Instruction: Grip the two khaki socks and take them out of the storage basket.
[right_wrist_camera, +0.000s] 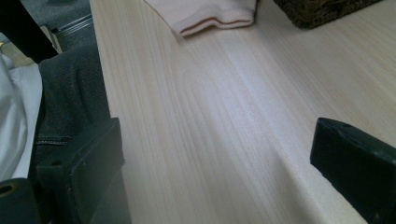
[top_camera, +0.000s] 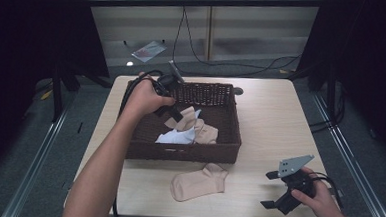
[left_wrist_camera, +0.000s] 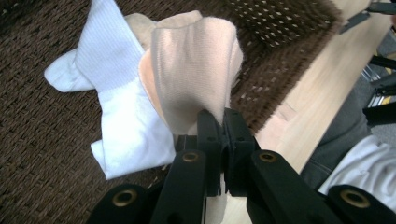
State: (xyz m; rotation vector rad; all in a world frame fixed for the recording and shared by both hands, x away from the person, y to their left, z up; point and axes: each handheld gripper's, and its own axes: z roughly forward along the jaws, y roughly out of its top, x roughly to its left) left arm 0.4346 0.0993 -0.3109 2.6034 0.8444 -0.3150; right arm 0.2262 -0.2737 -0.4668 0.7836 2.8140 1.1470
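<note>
The left gripper (left_wrist_camera: 219,122) pinches a beige sock (left_wrist_camera: 191,70) by its edge over the basket (top_camera: 183,153) — soft, light, floppy — right gripper (top_camera: 276,195) wide open.

White sock (left_wrist_camera: 116,116), floor cable (top_camera: 223,67)

A pale wooden desk (top_camera: 270,117) with rounded corners carries two things directly. A dark woven basket (top_camera: 184,150) sits left of centre, toward ten o'clock. Just beside its near wall, at six o'clock, a beige sock (top_camera: 197,183) lies flat on the wood.
</note>
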